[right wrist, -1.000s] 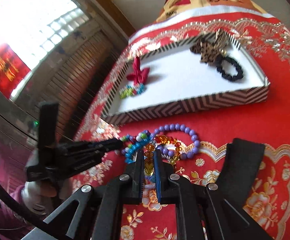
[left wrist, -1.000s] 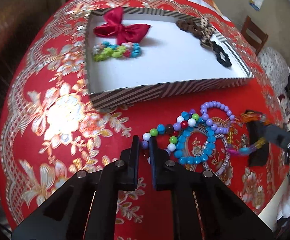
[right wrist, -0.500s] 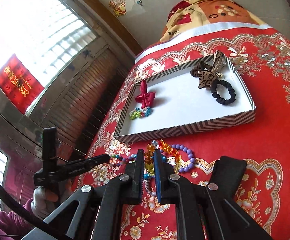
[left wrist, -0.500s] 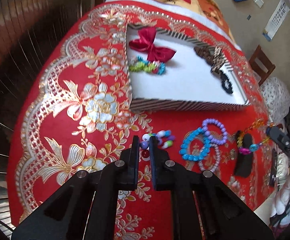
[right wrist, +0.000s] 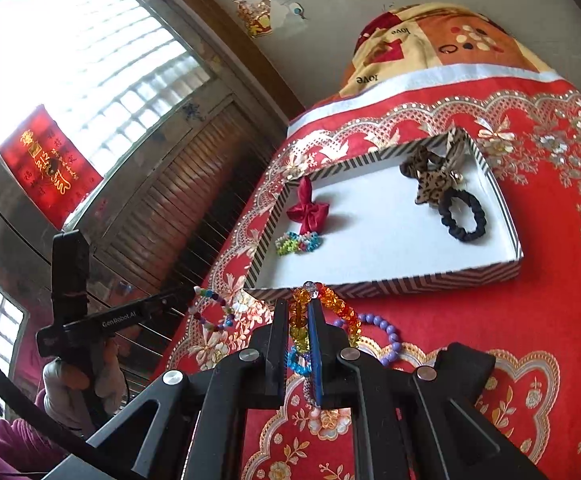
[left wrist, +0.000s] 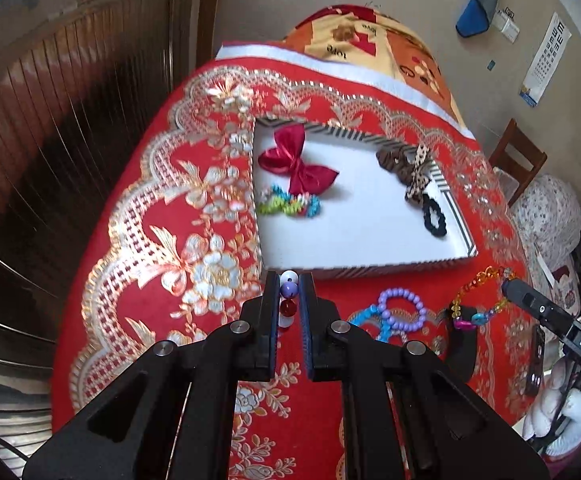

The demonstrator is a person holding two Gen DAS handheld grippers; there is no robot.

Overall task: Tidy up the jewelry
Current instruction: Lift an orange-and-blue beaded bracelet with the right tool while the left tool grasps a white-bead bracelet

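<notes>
Both grippers carry bracelets: my left gripper [left wrist: 289,292] pinches a multicoloured bead bracelet [left wrist: 289,289], and my right gripper [right wrist: 298,316] is clamped on an amber crystal bracelet [right wrist: 332,306], both lifted near the striped tray [left wrist: 370,270]. I judge the next step is carrying each over the front rim and releasing onto bare white floor. I should clear that rim fully before letting go. A red bow [left wrist: 296,162], a small beaded band [left wrist: 290,204] and scrunchies [left wrist: 434,220] occupy the tray's ends; the purple bracelet [left wrist: 400,308] waits on the cloth.
</notes>
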